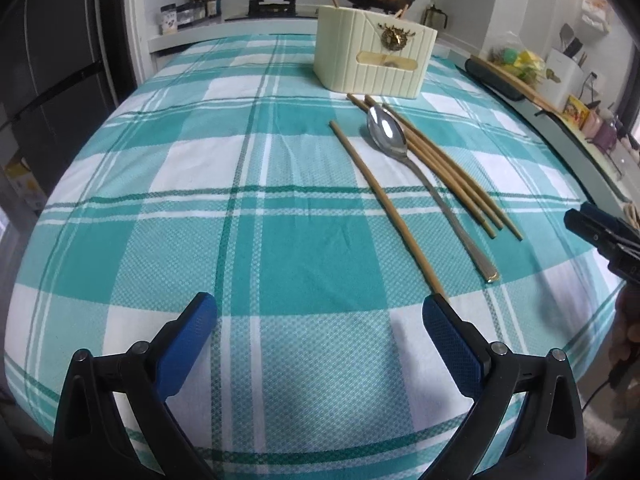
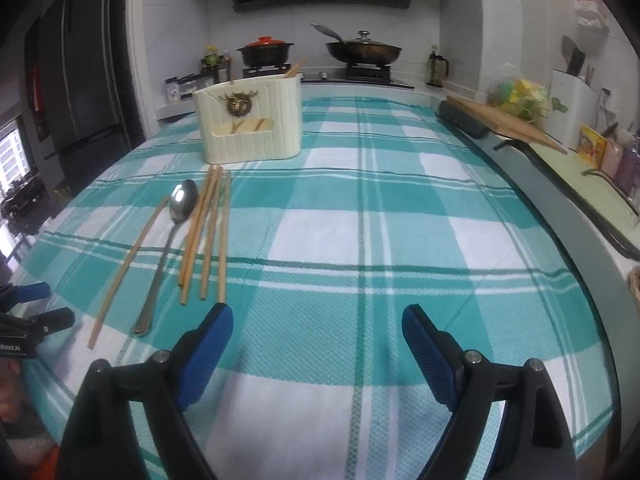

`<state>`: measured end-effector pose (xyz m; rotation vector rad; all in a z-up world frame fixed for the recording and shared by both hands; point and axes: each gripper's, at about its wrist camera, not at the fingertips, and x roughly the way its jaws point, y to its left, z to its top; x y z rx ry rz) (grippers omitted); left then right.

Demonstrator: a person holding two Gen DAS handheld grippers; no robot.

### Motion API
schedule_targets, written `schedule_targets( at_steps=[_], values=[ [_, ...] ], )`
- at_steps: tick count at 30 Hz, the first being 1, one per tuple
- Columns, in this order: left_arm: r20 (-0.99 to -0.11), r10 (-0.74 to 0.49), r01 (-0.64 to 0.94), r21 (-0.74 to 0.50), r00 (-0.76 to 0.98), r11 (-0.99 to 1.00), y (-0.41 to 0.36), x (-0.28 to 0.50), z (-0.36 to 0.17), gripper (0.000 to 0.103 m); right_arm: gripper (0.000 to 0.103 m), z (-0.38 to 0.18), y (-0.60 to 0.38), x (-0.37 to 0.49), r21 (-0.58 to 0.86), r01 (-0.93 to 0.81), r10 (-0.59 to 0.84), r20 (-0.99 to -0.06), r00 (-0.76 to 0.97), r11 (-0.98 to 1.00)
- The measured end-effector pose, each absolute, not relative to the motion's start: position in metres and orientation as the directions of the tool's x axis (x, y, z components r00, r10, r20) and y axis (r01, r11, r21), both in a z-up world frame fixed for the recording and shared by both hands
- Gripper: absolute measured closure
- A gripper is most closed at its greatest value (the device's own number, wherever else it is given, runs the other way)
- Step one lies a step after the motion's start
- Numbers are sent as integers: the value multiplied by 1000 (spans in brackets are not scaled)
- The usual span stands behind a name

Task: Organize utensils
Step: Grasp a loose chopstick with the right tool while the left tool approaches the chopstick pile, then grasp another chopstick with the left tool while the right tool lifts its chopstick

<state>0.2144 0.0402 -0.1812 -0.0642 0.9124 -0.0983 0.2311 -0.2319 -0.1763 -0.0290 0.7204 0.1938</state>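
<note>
A steel spoon (image 1: 400, 152) (image 2: 176, 220) lies on the teal plaid tablecloth (image 1: 200, 200) (image 2: 400, 220). A single wooden chopstick (image 1: 380, 200) (image 2: 128, 264) lies to its left and several more chopsticks (image 1: 440, 164) (image 2: 208, 228) to its right. A cream utensil holder (image 1: 372, 52) (image 2: 248, 120) stands behind them with chopsticks in it. My left gripper (image 1: 320, 320) is open and empty, its right finger near the single chopstick's near end. My right gripper (image 2: 318, 328) is open and empty, right of the utensils; it also shows at the left wrist view's right edge (image 1: 600, 236).
A stove with a red-lidded pot (image 2: 266, 52) and a lidded pan (image 2: 362, 50) stands behind the table. A counter on the right holds a cutting board (image 2: 500, 120), a white knife block (image 2: 568, 100) and jars. A dark fridge (image 2: 80, 80) stands on the left.
</note>
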Motion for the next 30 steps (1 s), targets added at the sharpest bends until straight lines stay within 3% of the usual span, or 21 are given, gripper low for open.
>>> schedule_targets(
  at_steps=[3, 4, 5, 7, 10, 13, 17, 19, 22, 30],
  values=[
    [-782, -136, 80, -110, 609, 991, 34, 230, -170, 1, 16, -169, -219, 254, 86, -271, 256, -678, 690, 959],
    [-783, -140, 84, -112, 607, 990, 31, 237, -168, 1, 21, -168, -214, 264, 100, -298, 282, -689, 668, 949],
    [-787, -140, 86, -110, 601, 990, 27, 246, -167, 1, 27, -168, -208, 276, 118, -330, 314, -702, 639, 937],
    [-799, -133, 90, -99, 586, 991, 18, 264, -169, 1, 57, -173, -196, 299, 143, -370, 351, -727, 590, 918],
    [-809, -96, 98, -47, 579, 994, 6, 286, -174, 1, 68, -188, -181, 329, 166, -395, 369, -768, 524, 904],
    [-826, -60, 82, -16, 561, 997, 2, 297, -185, 1, 75, -199, -169, 344, 175, -431, 387, -791, 474, 885],
    [-839, -34, 71, 5, 543, 997, -2, 301, -196, 2, 77, -203, -151, 349, 116, -476, 366, -801, 474, 872],
    [-841, -2, 67, 41, 541, 997, -6, 300, -200, 6, 89, -202, -147, 351, 71, -467, 324, -811, 488, 881],
    [-836, 10, 55, 48, 549, 997, -4, 295, -201, 6, 95, -204, -148, 349, 42, -428, 279, -814, 509, 903],
    [-840, 19, -17, 12, 543, 1000, 24, 284, -202, 5, 96, -203, -193, 322, 76, -201, 178, -812, 556, 977]
  ],
)
